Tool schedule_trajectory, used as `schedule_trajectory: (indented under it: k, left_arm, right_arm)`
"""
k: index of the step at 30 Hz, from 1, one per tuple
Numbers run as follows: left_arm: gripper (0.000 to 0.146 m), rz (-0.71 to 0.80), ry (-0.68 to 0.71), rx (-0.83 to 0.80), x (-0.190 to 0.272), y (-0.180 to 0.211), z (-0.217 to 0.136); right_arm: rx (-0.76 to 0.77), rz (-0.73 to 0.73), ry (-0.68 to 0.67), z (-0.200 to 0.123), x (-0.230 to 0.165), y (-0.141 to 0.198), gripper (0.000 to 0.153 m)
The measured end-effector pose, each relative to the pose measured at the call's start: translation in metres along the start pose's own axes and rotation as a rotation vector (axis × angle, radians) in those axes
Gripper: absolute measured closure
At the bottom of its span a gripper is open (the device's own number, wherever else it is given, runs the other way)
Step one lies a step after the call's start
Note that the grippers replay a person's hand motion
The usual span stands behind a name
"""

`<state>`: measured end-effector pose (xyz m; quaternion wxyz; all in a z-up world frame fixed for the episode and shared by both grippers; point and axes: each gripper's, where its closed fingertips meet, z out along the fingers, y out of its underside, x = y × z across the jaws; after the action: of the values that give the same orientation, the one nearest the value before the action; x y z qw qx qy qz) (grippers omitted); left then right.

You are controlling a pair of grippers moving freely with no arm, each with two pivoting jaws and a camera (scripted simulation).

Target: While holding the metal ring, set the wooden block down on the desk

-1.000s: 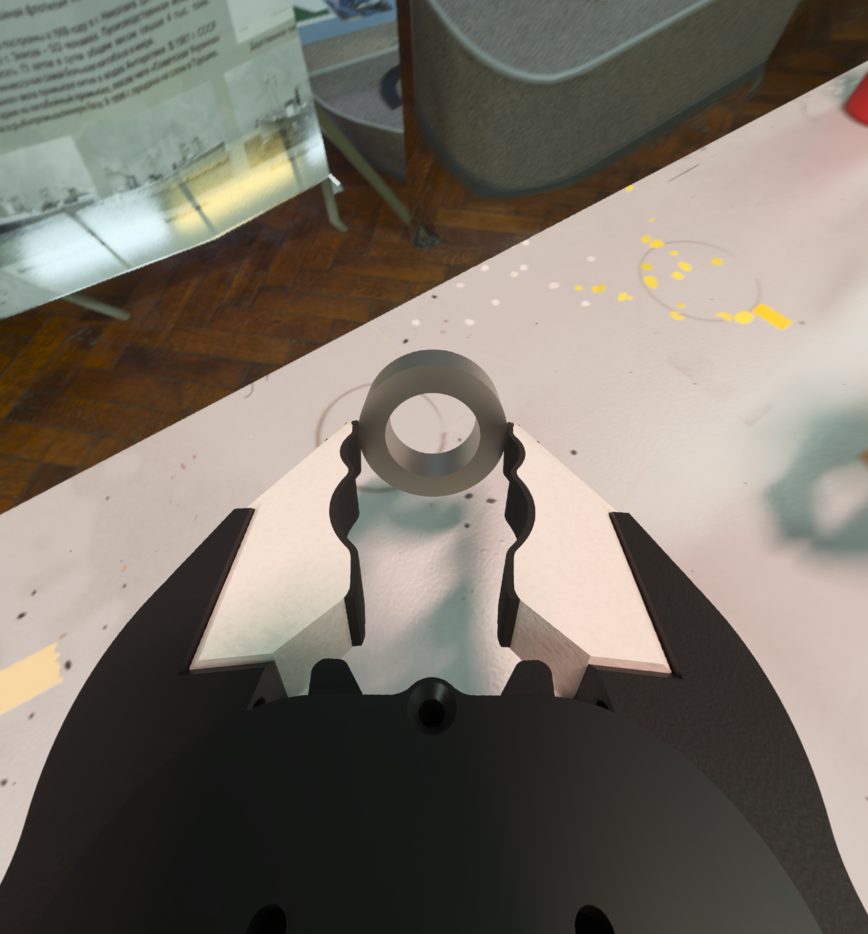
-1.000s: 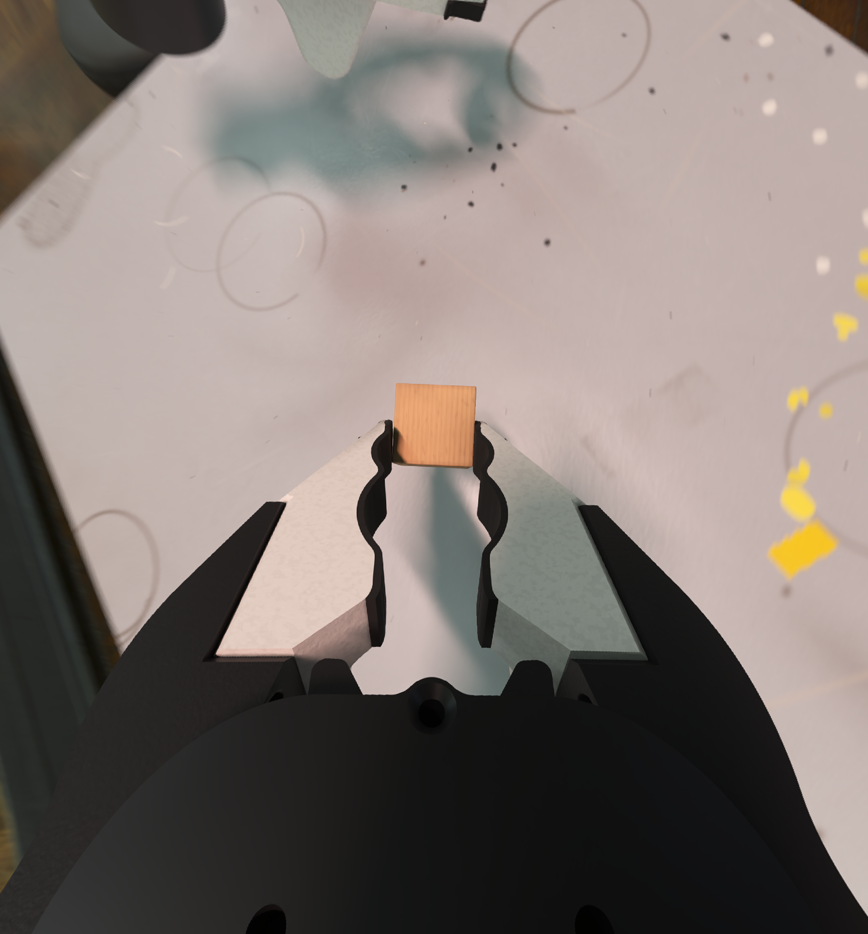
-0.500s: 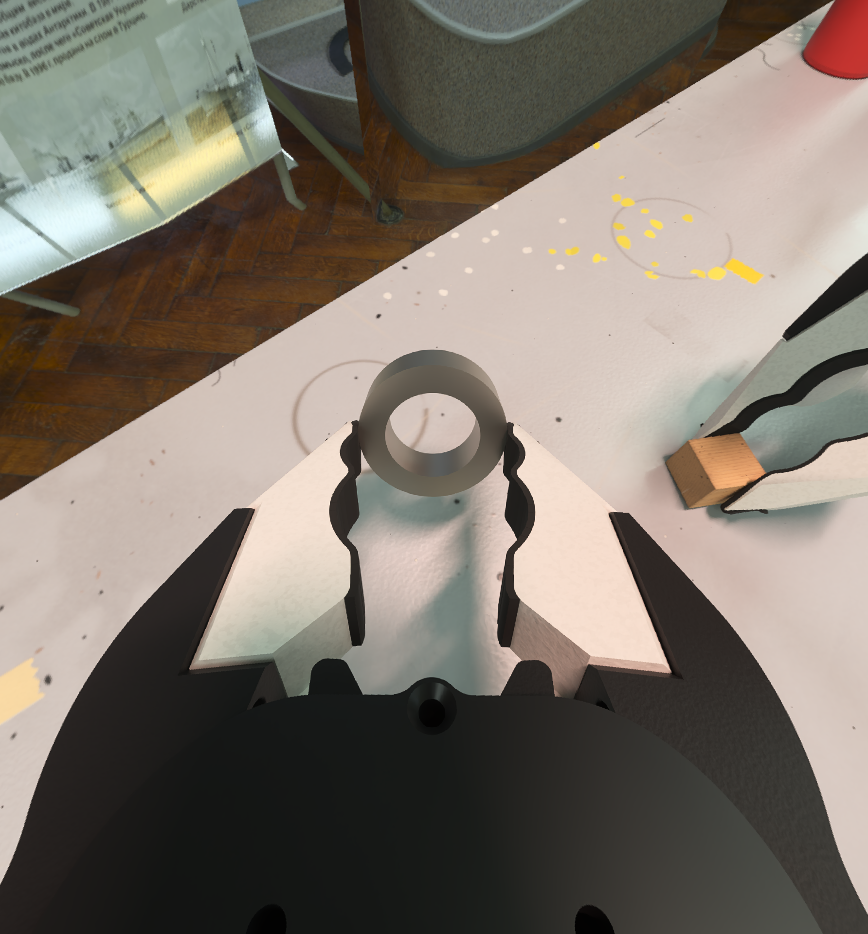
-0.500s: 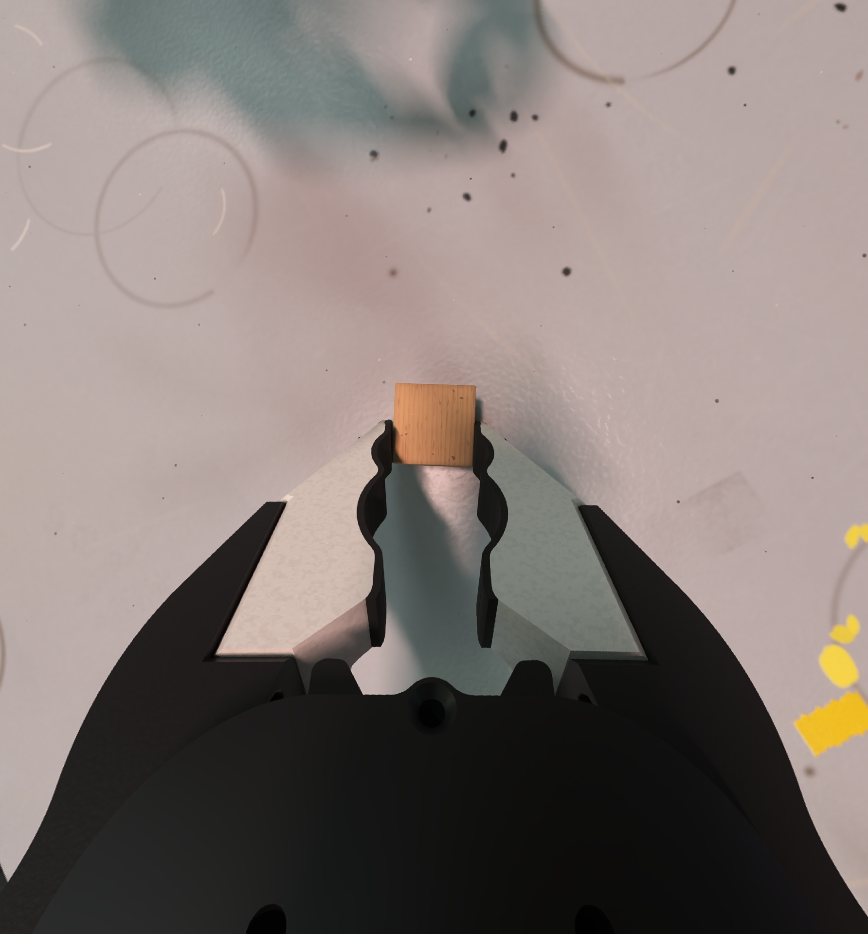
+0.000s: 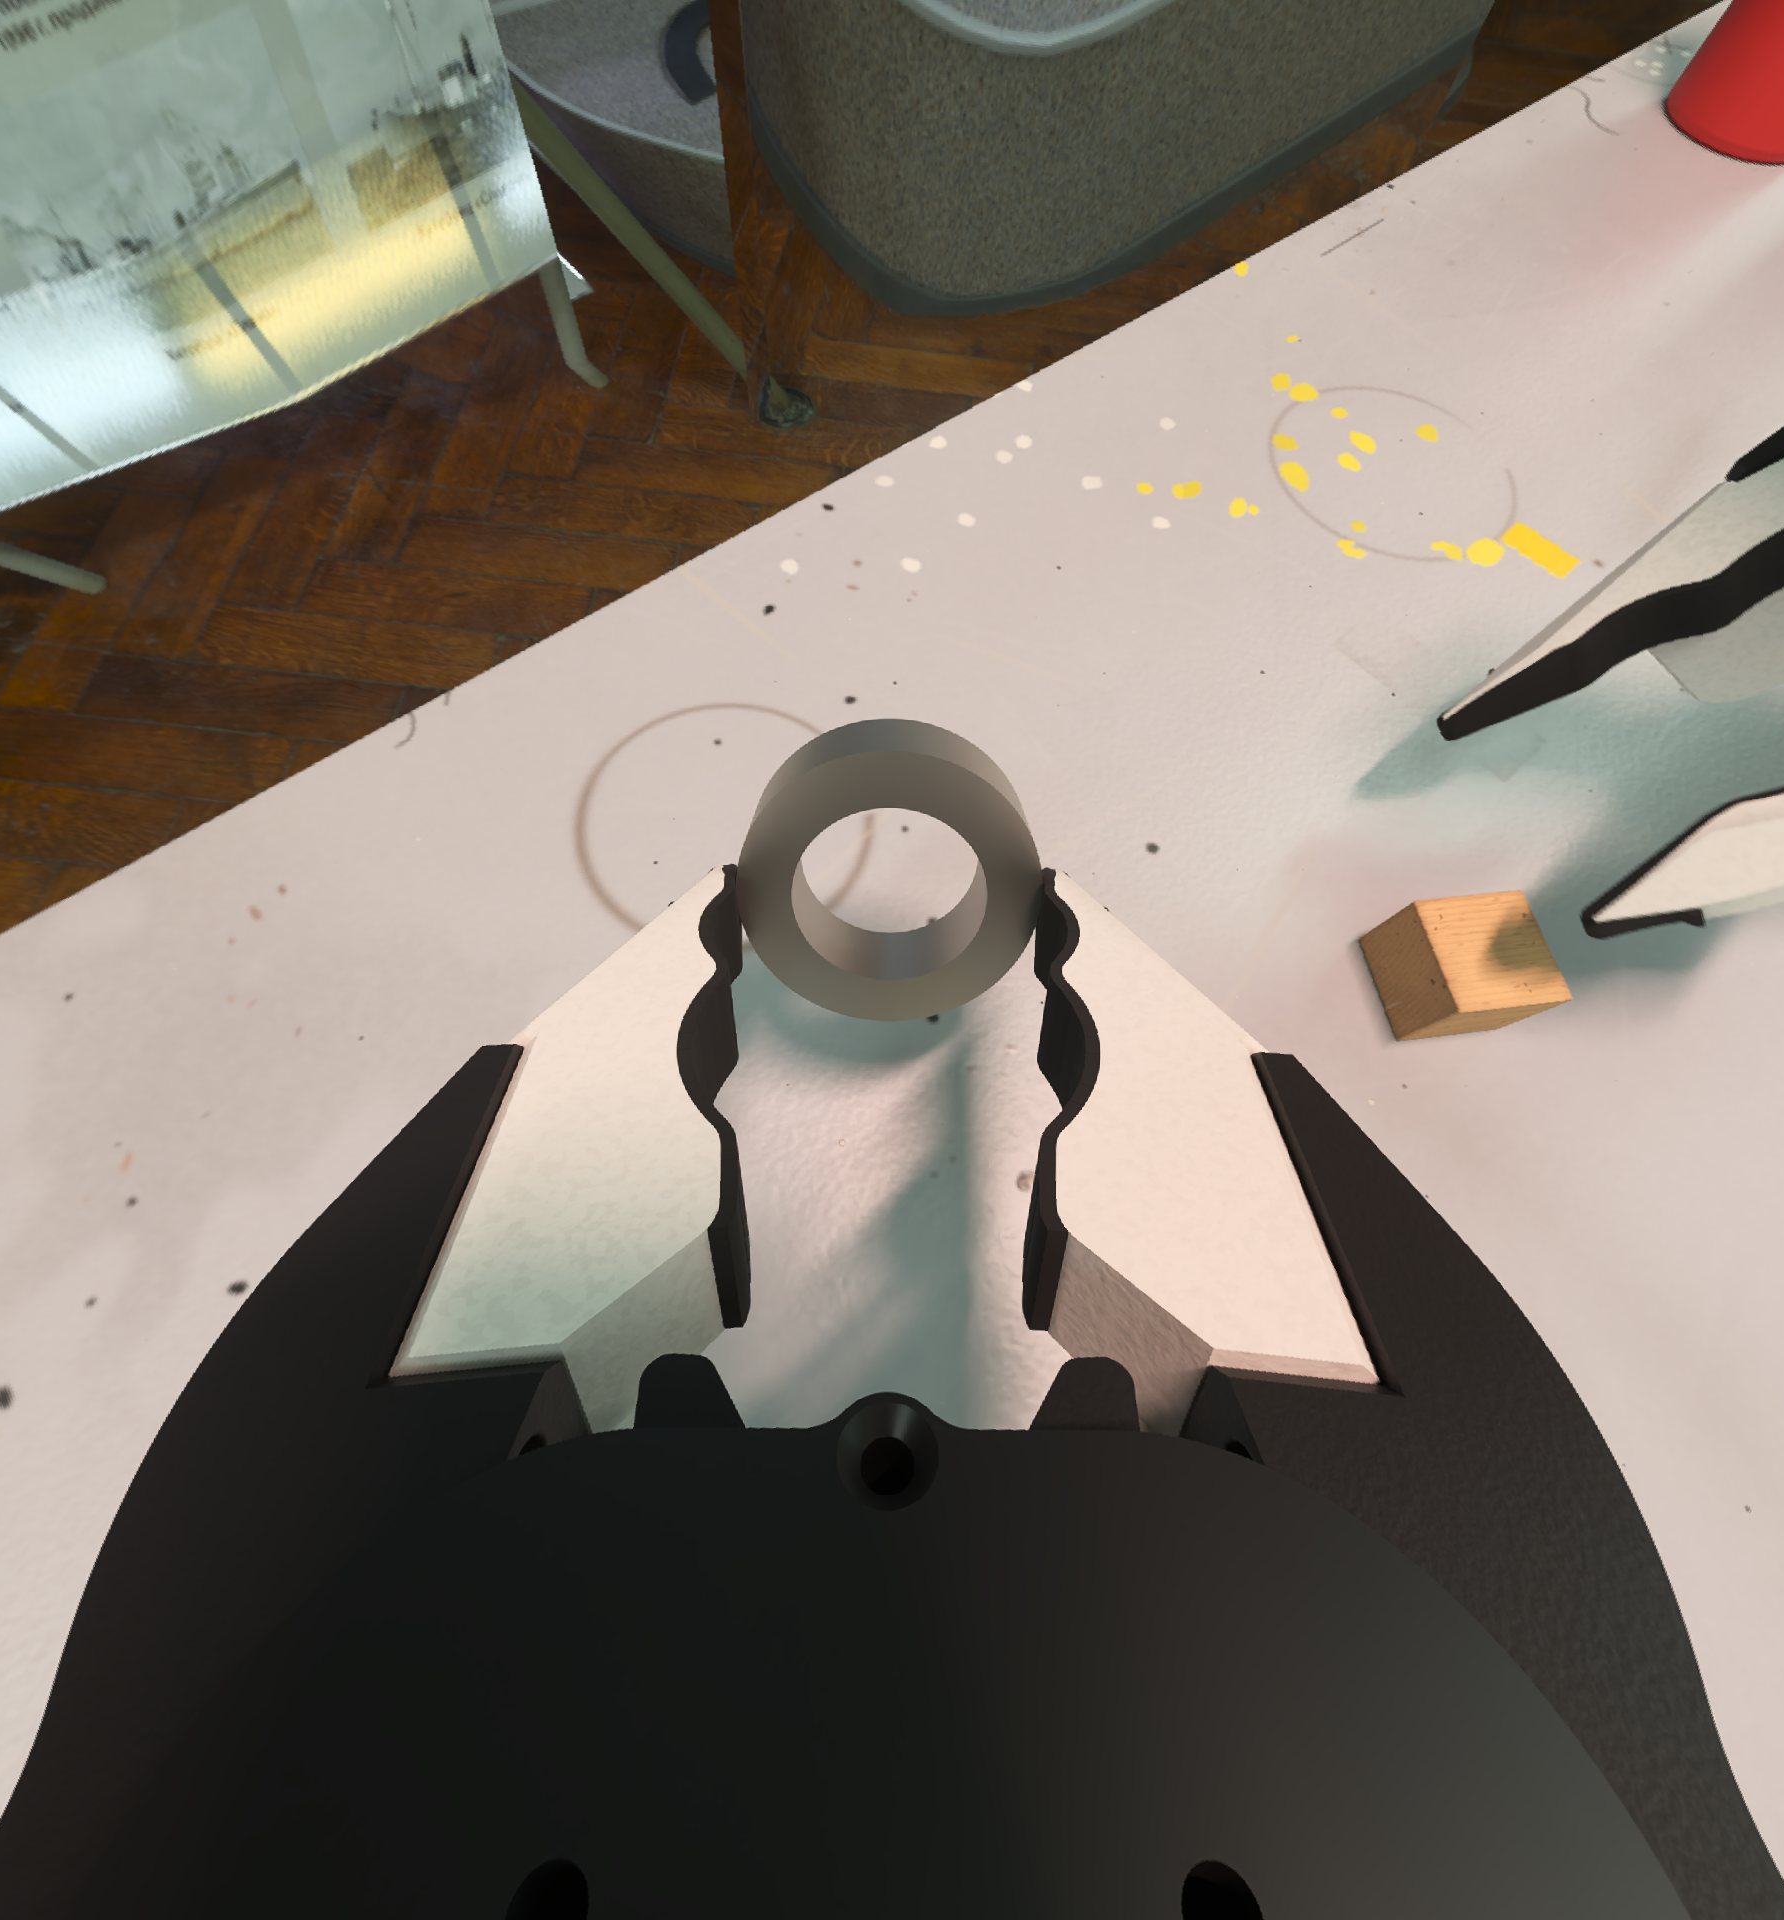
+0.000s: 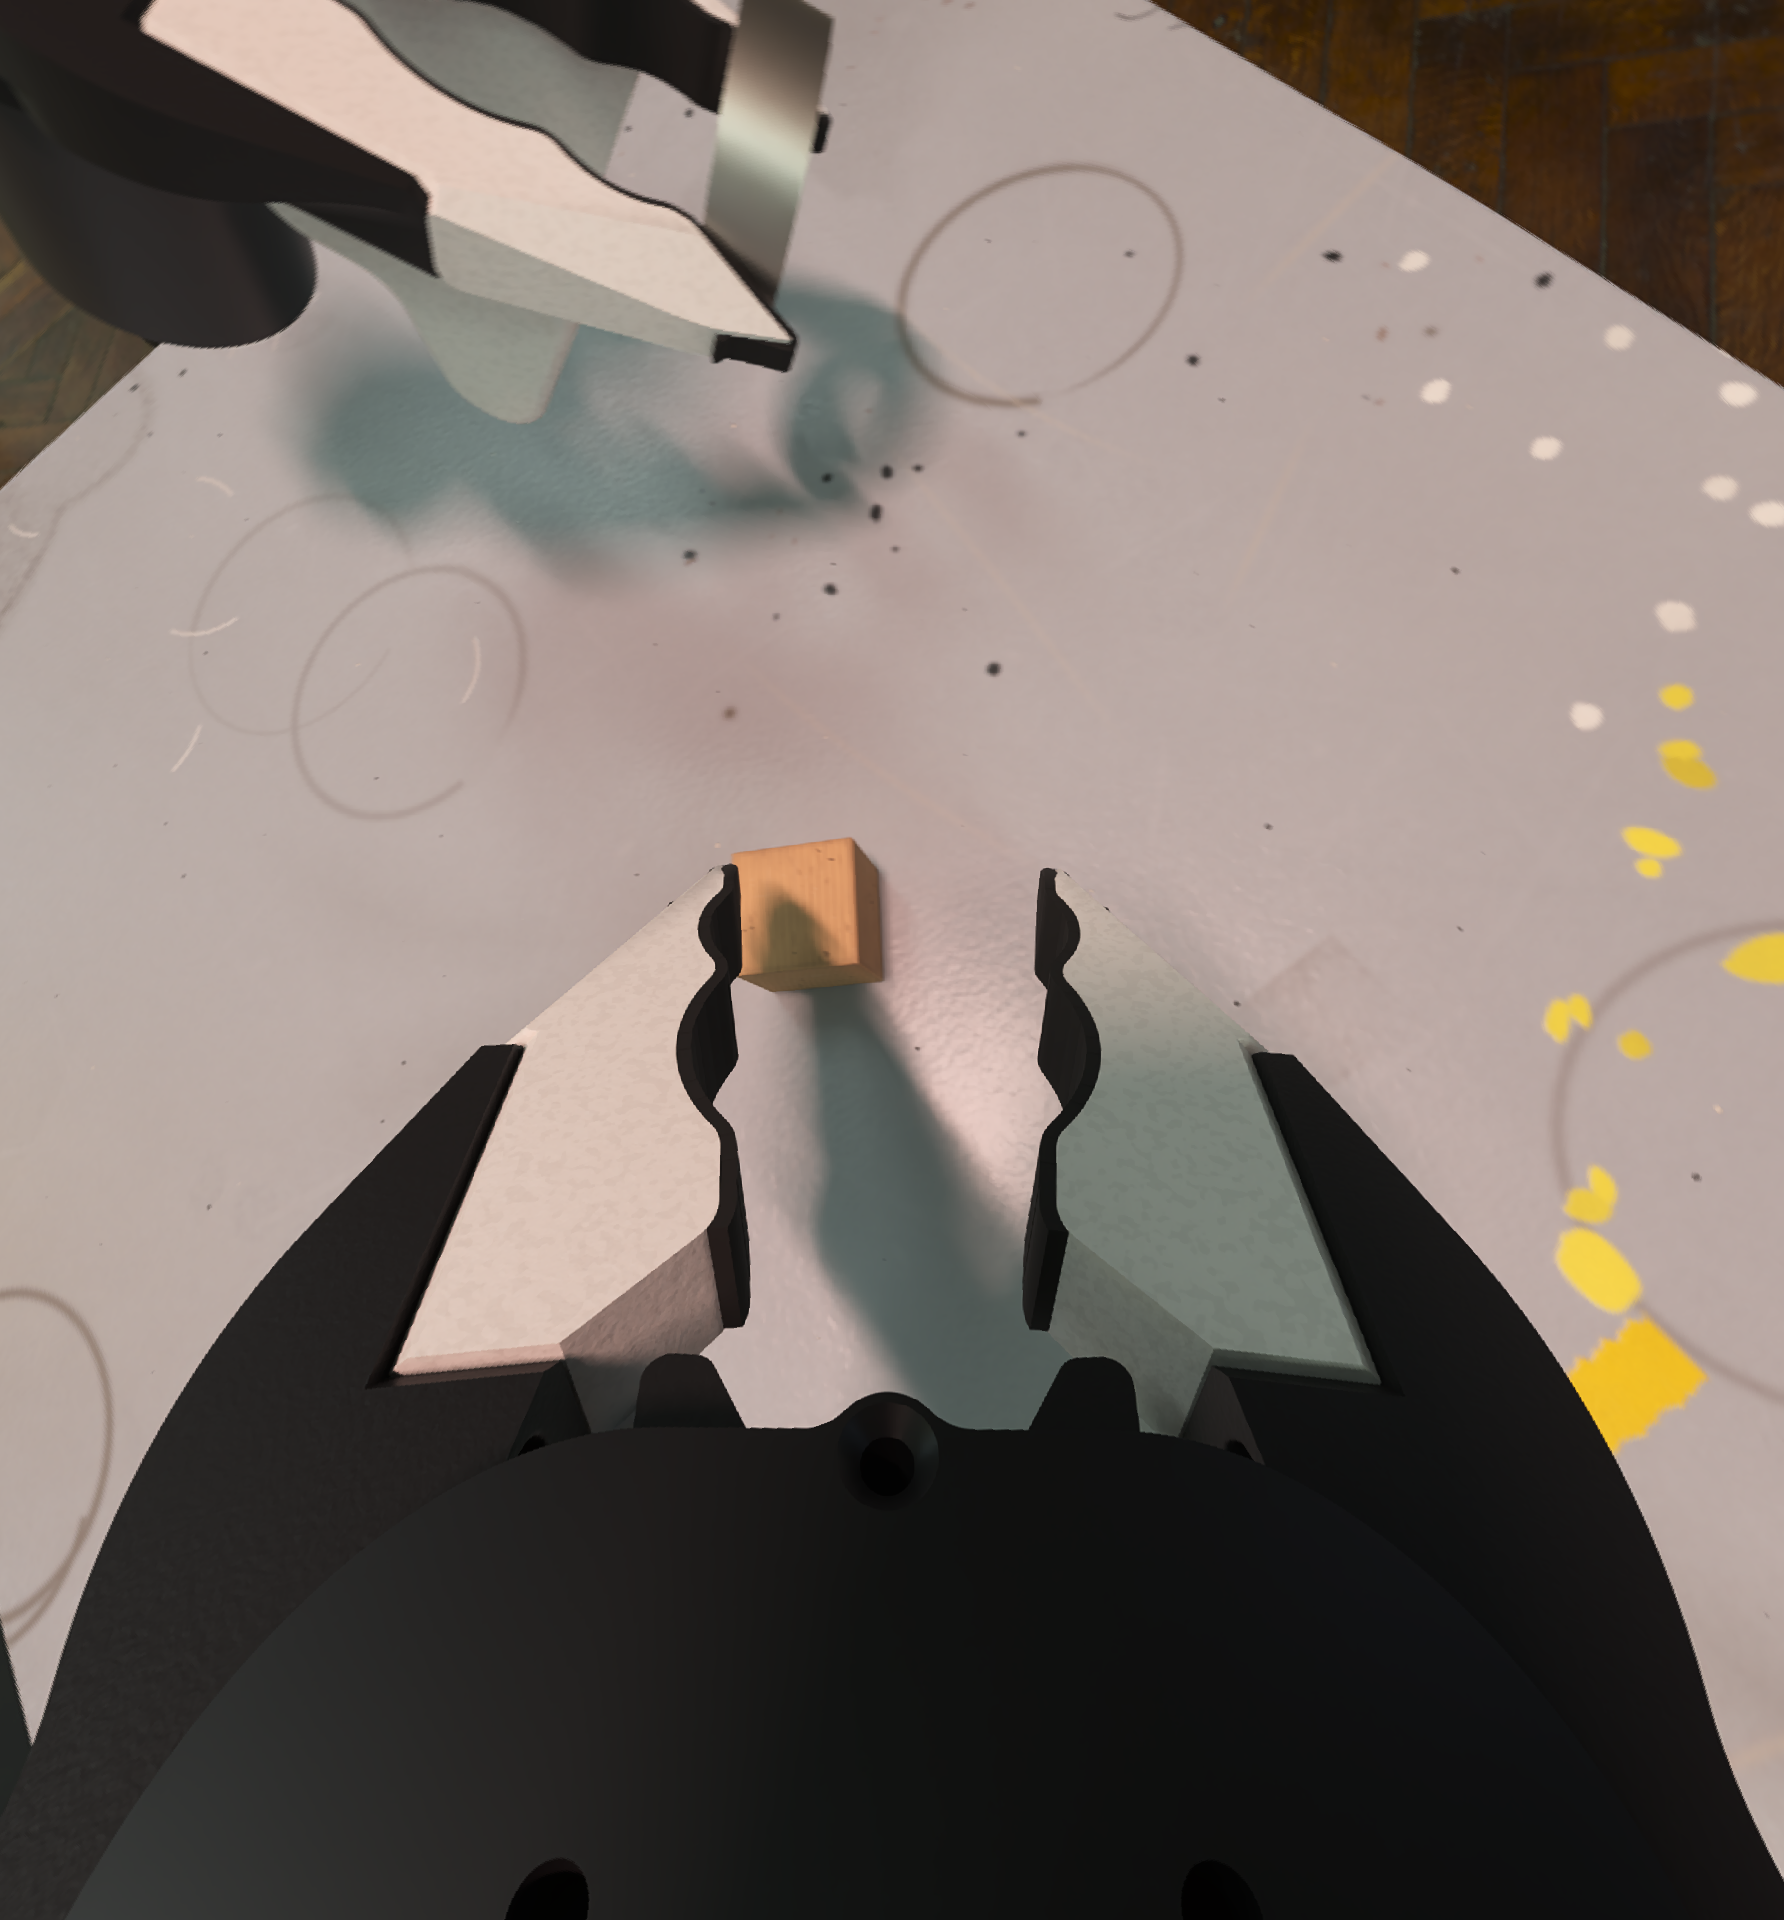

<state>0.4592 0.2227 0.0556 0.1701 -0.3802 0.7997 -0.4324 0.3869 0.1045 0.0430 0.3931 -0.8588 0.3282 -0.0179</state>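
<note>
The left gripper (image 5: 886, 904) has the thick grey metal ring (image 5: 886, 869) pinched by its rim between its two black-edged fingertips, bore facing the camera, and it hangs clear above the white, paint-speckled desk (image 5: 244, 1091) with its shadow on the surface beneath. Over in the right wrist view that same ring (image 6: 768, 125) shows edge-on at the top of the frame, clamped in the left gripper (image 6: 763, 156), up off the desk.

Now the right gripper (image 6: 886, 904): jaws spread wide, nothing between them gripped. The small light-brown wooden block (image 6: 810, 914) sits flat on the desk, low between the fingers and hard by the left-hand fingertip (image 6: 724, 914); whether it actually touches that fingertip is hard to say from this angle. The other fingertip stands well clear of it.

From the left wrist view, the wooden block (image 5: 1459, 961) rests on the desk to the right of the ring, with the right gripper's white fingers (image 5: 1636, 644) parted above and beyond it. Yellow paint spots (image 5: 1324, 457) lie farther back, and a red cylinder (image 5: 1750, 83) stands at the far corner. Beyond the desk edge, dark parquet floor (image 5: 296, 582) and a grey upholstered chair (image 5: 1075, 145).
</note>
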Motion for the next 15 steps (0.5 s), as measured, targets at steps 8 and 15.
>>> schedule_trajectory:
  k: [8,15]
  left_arm:
    - [0.089,0.027,-0.011,-0.014,0.003,0.002,0.003]
    - [0.089,0.037,-0.030,-0.022,0.001,0.005,0.005]
  right_arm:
    - [0.025,0.058,-0.007,-0.002,0.009,-0.001,0.097]
    - [0.006,0.076,-0.011,0.004,0.014,0.003,0.107]
